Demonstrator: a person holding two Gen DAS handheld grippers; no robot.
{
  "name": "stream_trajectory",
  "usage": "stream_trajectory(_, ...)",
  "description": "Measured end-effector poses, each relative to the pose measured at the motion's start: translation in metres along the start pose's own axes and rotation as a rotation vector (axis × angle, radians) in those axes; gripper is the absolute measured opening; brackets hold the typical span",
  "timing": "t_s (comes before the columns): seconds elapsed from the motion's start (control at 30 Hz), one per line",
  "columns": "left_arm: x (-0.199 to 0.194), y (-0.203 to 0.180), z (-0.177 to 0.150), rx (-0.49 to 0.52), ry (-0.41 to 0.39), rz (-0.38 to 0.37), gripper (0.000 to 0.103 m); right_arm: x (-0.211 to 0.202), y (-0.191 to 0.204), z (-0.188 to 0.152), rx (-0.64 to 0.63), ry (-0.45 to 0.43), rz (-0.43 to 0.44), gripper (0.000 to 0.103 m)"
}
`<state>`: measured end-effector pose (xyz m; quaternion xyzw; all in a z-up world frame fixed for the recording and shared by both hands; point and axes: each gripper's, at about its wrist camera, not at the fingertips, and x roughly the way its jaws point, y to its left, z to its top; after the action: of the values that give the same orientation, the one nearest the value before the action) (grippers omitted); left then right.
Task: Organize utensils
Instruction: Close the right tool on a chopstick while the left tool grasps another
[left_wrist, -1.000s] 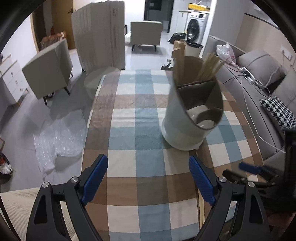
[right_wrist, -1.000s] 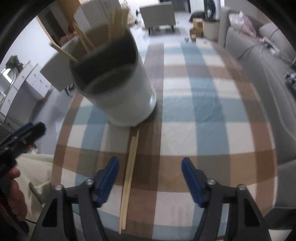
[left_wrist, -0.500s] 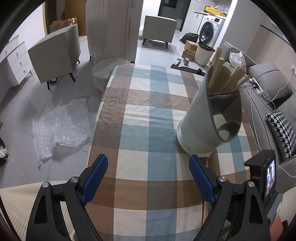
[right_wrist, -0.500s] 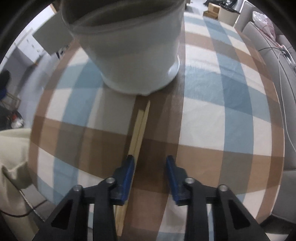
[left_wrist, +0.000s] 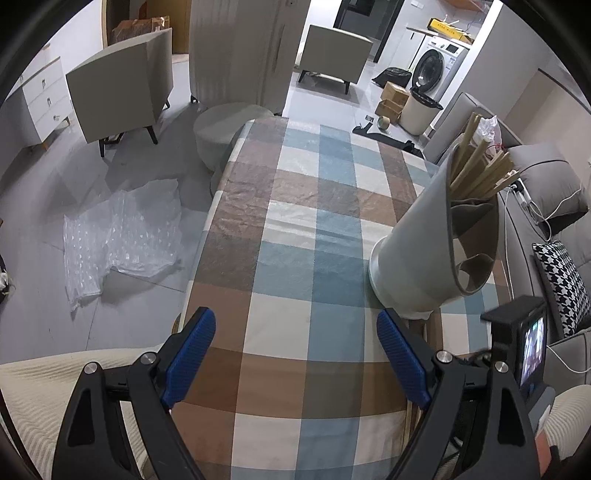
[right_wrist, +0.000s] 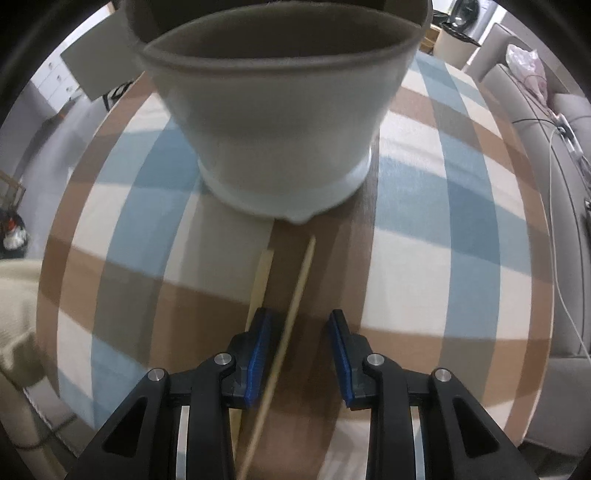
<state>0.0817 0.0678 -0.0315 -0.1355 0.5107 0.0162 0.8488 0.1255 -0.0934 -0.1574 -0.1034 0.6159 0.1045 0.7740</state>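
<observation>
Between your right gripper's jaws lies a chopstick, thin, stiff, light and likely to roll on the checked cloth; pinch it mid-shaft, squarely. Its pale wooden partner lies just left, passing under the left pad. Your jaws are partly closed, and neither pad presses the stick yet. Just beyond stands the grey utensil holder, already holding chopsticks. Your left gripper hangs wide and empty.

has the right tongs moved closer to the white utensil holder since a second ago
Yes. The right tongs have come forward and down toward the utensil holder, which now fills the upper view, and one chopstick lies between them.
</observation>
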Motion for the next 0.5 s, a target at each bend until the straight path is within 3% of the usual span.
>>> stream_trajectory(0.1, 0.002, 0.003, 0.001, -0.019, 0.012, -0.002, 0.086, -0.001, 0.001, 0.002, 0.008, -0.014, 0.023, 0.02)
stream_trajectory(0.13, 0.002, 0.003, 0.002, -0.023, 0.014, -0.008, 0.086, -0.003, 0.002, 0.001, -0.011, -0.015, 0.026, 0.007)
stream_trajectory(0.17, 0.002, 0.003, 0.002, -0.025, 0.015, -0.013, 0.086, -0.004, 0.005, -0.002, -0.042, -0.011, 0.027, 0.004)
stream_trajectory(0.5, 0.001, -0.012, 0.004, -0.008, 0.021, -0.039, 0.086, -0.01, -0.018, -0.021, -0.072, 0.041, 0.096, 0.004)
